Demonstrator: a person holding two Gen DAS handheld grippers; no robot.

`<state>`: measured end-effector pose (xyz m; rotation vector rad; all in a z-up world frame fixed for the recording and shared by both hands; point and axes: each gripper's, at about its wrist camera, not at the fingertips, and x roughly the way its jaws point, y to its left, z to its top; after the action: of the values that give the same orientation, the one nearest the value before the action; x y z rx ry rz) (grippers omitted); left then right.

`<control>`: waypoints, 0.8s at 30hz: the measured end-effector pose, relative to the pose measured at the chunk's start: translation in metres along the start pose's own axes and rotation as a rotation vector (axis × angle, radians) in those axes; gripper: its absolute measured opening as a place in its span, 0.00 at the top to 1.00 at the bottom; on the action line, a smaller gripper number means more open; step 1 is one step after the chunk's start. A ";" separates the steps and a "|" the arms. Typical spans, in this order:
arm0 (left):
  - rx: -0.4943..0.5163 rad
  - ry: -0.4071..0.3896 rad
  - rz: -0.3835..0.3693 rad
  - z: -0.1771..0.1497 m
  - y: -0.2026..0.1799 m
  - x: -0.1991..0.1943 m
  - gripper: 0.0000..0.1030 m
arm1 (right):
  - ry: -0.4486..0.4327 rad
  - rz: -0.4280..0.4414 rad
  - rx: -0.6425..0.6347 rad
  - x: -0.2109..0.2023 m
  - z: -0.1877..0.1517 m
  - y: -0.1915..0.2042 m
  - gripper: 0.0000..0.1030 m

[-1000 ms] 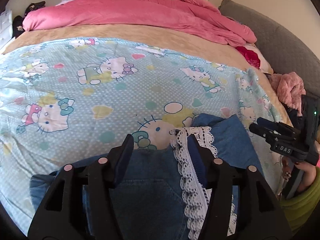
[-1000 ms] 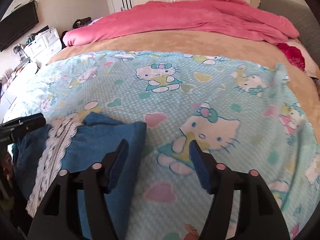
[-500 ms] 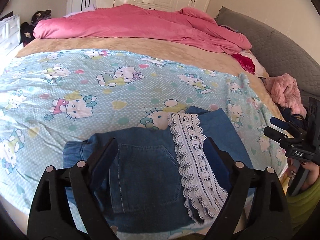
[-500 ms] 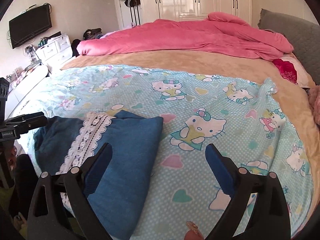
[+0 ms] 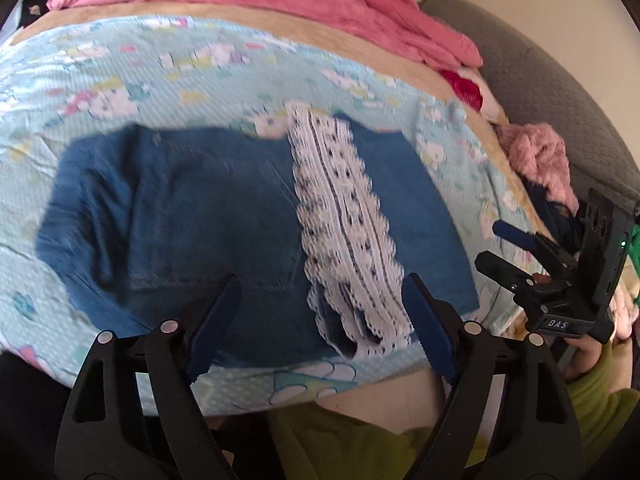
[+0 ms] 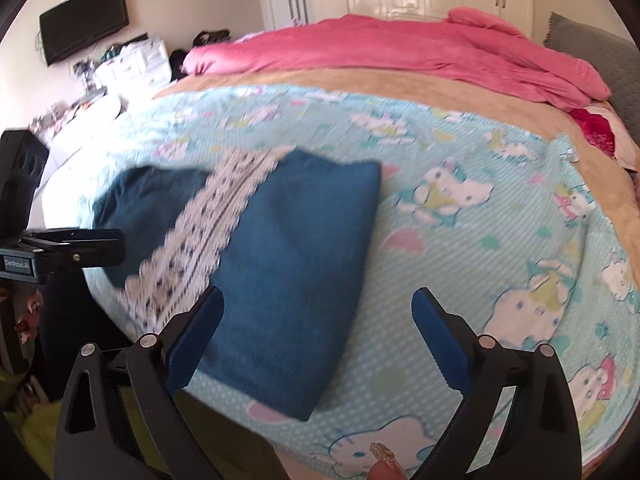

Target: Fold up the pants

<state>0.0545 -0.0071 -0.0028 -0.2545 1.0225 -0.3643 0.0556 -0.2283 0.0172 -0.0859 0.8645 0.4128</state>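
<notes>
Left wrist view shows the bed under a thin, pale blue cartoon-print sheet, soft and slightly rumpled. On the sheet at the bed's near edge lie the pants, dark blue denim already folded into a flat, roughly square stack. They look soft yet fairly heavy for cloth, limp enough to sag if lifted by one corner, so a pinch on the thick folded edge nearest the bed's edge, one side each, would likely hold best. A white lace trim runs across the stack, open-worked, scalloped and easy to snag. The left tongs have just been opening then narrowing a little; they stand spread and empty above the pants. The right tongs are spread wide, gripping nothing.
</notes>
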 end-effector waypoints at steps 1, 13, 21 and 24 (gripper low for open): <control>0.000 0.017 0.011 -0.003 -0.002 0.007 0.27 | 0.005 -0.005 -0.004 0.002 -0.002 0.001 0.08; 0.105 0.021 0.104 -0.022 -0.018 0.014 0.89 | -0.008 0.038 0.008 0.004 -0.018 0.013 0.08; 0.149 0.022 0.153 -0.026 -0.021 0.020 0.74 | 0.022 0.073 -0.100 0.016 -0.019 0.036 0.31; 0.140 0.025 0.142 -0.027 -0.018 0.020 0.68 | 0.081 0.052 -0.110 0.032 -0.029 0.035 0.32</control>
<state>0.0371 -0.0329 -0.0248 -0.0514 1.0283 -0.3091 0.0398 -0.1926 -0.0222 -0.1834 0.9250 0.5083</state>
